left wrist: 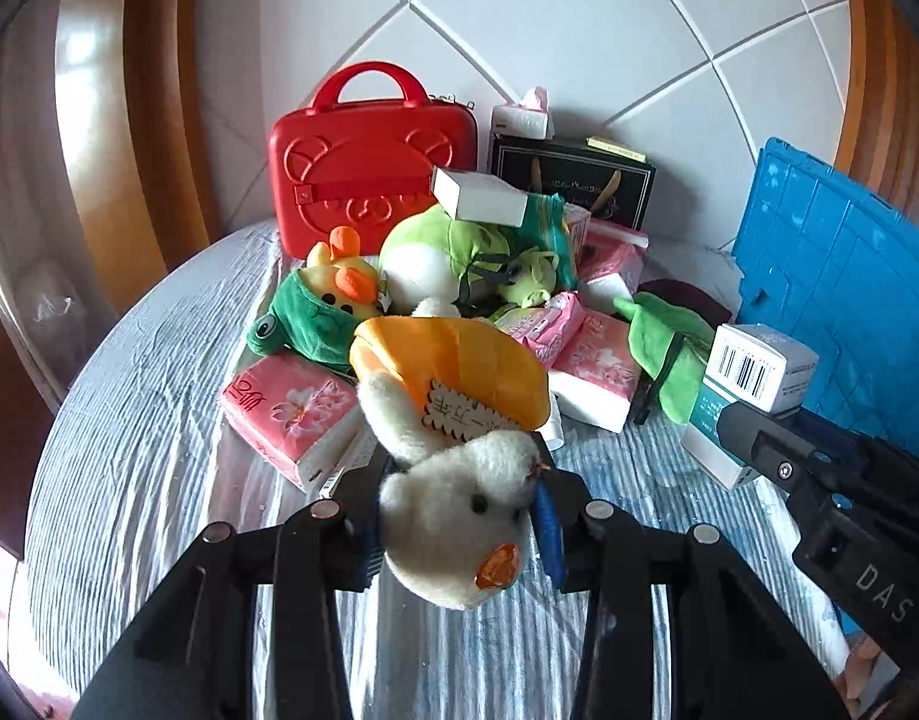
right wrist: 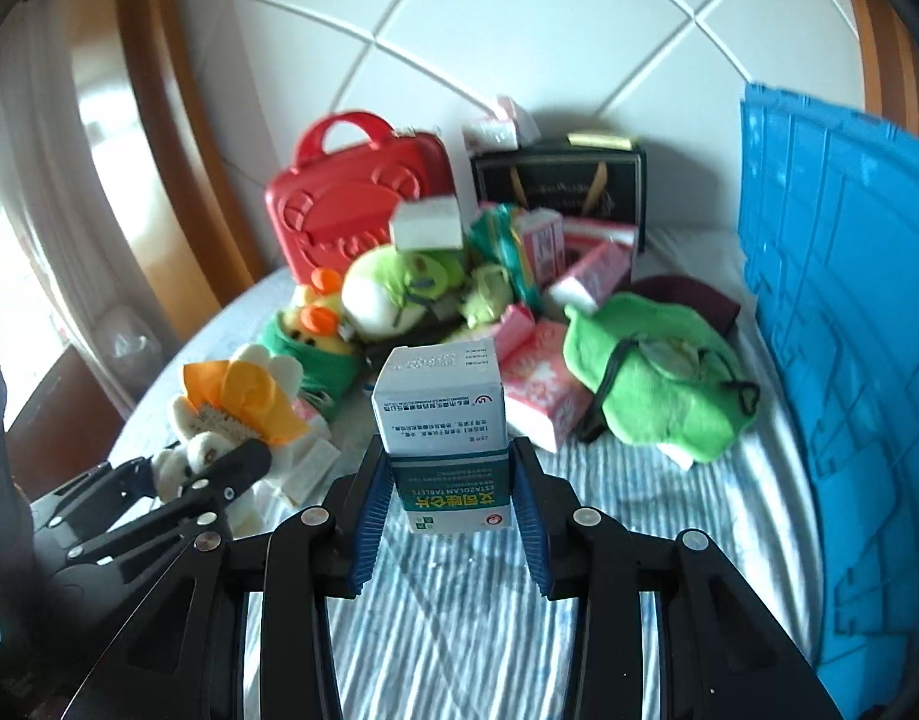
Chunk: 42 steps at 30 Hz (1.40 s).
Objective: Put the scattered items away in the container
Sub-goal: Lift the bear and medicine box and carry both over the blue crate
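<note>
**Two items lifted, most of the pile not yet sorted**

The task looks to be at an early stage. Each gripper carries one item, and many things lie scattered on the striped bed cover [left wrist: 135,420]: pink tissue packs [left wrist: 291,414], a yellow duck plush [left wrist: 345,276], a green frog plush [left wrist: 441,252] with a white box [left wrist: 480,198] on top of it, and a flat green plush [right wrist: 657,384]. The blue container [right wrist: 843,324] stands at the right side, near this flat green plush. Its inside cannot be seen from these views, so I cannot tell how many items are already in it. A red case [left wrist: 369,162] and a dark gift bag [left wrist: 579,180] stand behind the pile against the tiled wall.

The left gripper [left wrist: 459,516] has its jaws partly closed on a white bear plush [left wrist: 459,510]. The head of the bear sits between the two jaws, and its orange cloth part reaches forward beyond them.

The right gripper [right wrist: 450,498] has its jaws partly closed on a medicine box [right wrist: 444,420]. The pads press on the two sides of the lower green part, and the white upper part stands out in front of the jaws. The box appears to be above the bed cover, not resting on it.

I judge that both items must next be carried to the blue container, and afterwards the rest of the pile remains.
</note>
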{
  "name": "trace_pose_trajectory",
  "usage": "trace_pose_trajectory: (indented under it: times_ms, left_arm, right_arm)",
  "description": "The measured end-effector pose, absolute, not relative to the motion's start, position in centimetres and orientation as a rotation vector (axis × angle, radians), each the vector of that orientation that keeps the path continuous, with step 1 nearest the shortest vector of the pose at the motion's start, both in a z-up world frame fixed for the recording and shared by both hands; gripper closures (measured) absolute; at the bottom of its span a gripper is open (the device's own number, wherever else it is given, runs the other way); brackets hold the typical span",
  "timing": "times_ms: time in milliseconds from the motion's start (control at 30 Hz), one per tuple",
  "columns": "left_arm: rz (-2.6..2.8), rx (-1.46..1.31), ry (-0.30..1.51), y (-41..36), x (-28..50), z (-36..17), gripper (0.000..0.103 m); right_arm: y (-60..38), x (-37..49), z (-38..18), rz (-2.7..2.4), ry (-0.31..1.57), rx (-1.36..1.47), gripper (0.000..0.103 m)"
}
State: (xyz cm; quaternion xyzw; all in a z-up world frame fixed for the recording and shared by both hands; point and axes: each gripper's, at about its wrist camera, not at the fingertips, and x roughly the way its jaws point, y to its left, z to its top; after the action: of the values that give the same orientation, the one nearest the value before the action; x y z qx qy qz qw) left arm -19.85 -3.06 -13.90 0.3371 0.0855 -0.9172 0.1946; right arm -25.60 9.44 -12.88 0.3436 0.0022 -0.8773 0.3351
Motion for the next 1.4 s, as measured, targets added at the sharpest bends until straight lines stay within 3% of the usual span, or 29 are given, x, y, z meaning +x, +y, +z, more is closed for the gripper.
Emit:
trace_pose_trajectory:
  times_ms: [400, 833, 1133, 1400]
  left_arm:
    - [-2.676, 0.707, 0.137, 2.4, -14.1, -7.2, 0.064]
    - [-3.004, 0.538, 0.027, 14.7, -15.0, 1.2, 0.064]
    - [-3.111, 0.510, -0.029, 28.7, -20.3, 4.7, 0.064]
    - [-2.990, 0.734, -0.043, 40.7, -29.8, 6.3, 0.064]
  right_arm:
    - [15.6, -20.1, -5.4, -2.406, -0.045, 0.617, 0.065]
    - [28.9, -18.5, 4.4, -2.738, -0.067, 0.435, 0.065]
    - [43.7, -24.5, 6.9, -2.875, 0.028, 0.444, 0.065]
    - [53.7, -34.4, 6.4, -2.807, 0.128, 0.553, 0.065]
